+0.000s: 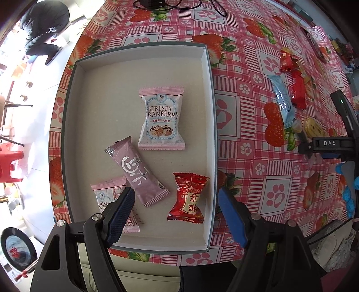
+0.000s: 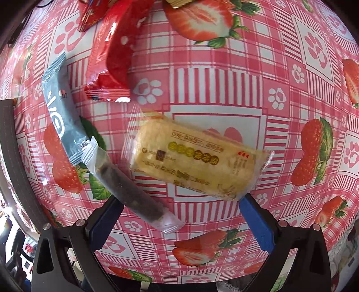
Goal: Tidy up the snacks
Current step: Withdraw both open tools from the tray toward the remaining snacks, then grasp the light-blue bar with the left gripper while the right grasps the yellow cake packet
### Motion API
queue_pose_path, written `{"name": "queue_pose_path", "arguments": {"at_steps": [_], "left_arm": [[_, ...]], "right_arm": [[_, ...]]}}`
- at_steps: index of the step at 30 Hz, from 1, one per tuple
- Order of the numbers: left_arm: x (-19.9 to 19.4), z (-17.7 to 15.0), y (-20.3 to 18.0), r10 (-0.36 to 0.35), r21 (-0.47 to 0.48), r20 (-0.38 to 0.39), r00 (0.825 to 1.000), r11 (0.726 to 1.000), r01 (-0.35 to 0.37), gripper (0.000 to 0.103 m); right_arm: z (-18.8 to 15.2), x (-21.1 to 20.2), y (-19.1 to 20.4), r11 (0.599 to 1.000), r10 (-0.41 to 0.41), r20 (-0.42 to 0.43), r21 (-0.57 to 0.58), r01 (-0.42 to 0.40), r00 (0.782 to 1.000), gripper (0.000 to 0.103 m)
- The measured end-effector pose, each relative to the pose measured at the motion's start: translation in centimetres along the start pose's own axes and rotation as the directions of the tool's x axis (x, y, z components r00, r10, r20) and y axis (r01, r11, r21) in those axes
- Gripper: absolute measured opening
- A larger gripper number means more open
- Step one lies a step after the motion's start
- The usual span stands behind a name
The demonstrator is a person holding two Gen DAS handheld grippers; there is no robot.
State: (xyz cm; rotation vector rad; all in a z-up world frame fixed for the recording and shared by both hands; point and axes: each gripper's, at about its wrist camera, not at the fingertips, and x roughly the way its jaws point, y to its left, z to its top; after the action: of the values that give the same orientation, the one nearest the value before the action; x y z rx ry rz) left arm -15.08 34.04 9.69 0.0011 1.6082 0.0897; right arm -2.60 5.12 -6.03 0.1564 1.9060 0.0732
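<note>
A shallow grey-rimmed box lies on the strawberry tablecloth. In it are a Crispy Cranberry packet, a mauve bar, a red candy packet and a second cranberry packet under my left finger. My left gripper is open and empty above the box's near end. My right gripper is open just above the cloth, straddling a dark bar in clear wrap and a yellow cracker packet. A grey-blue bar and red packets lie beyond.
Loose snacks lie right of the box: a light blue bar and red packets. The right gripper's body shows at the right edge. Black cables lie at the table's far edge. A floor and red stool are at left.
</note>
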Motion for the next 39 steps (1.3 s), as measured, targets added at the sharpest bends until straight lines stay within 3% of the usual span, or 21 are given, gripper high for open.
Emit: {"name": "queue_pose_path", "arguments": {"at_steps": [8,18,22,32,35,39], "left_arm": [[-0.9,1.5,-3.7,-0.01,0.067,0.007,1.0,0.998,0.01,0.08],[-1.9,4.6,-12.2,-0.066,0.177,0.002,0.998,0.982,0.065,0.08],[-0.6,6.6,-13.6,-0.141,0.132,-0.036,0.989,0.981,0.145,0.08],[4.5,11.2,-14.3,-0.178,-0.007,-0.088,0.98,0.984,0.178,0.08],[5.4,12.2,-14.9,-0.169,-0.035,-0.088,0.982,0.985,0.167,0.08],[6.6,13.0,-15.6,-0.125,-0.032,-0.093,0.988,0.992,0.122,0.08]], "right_arm": [[0.1,0.6,-6.3,0.998,0.036,0.016,0.058,-0.036,0.999,0.103],[-1.3,1.4,-14.5,0.991,0.068,0.045,0.111,-0.073,0.997,0.103],[-3.3,2.0,-17.6,0.99,0.065,0.069,0.122,-0.074,0.995,0.103],[-5.1,-1.5,-22.9,0.991,0.072,0.177,0.094,-0.09,0.982,0.103],[-4.5,-2.6,-23.0,0.996,0.073,0.206,0.029,-0.08,0.976,0.103],[-3.6,-3.3,-21.3,0.99,0.017,0.231,-0.139,0.016,0.973,0.103]]}}
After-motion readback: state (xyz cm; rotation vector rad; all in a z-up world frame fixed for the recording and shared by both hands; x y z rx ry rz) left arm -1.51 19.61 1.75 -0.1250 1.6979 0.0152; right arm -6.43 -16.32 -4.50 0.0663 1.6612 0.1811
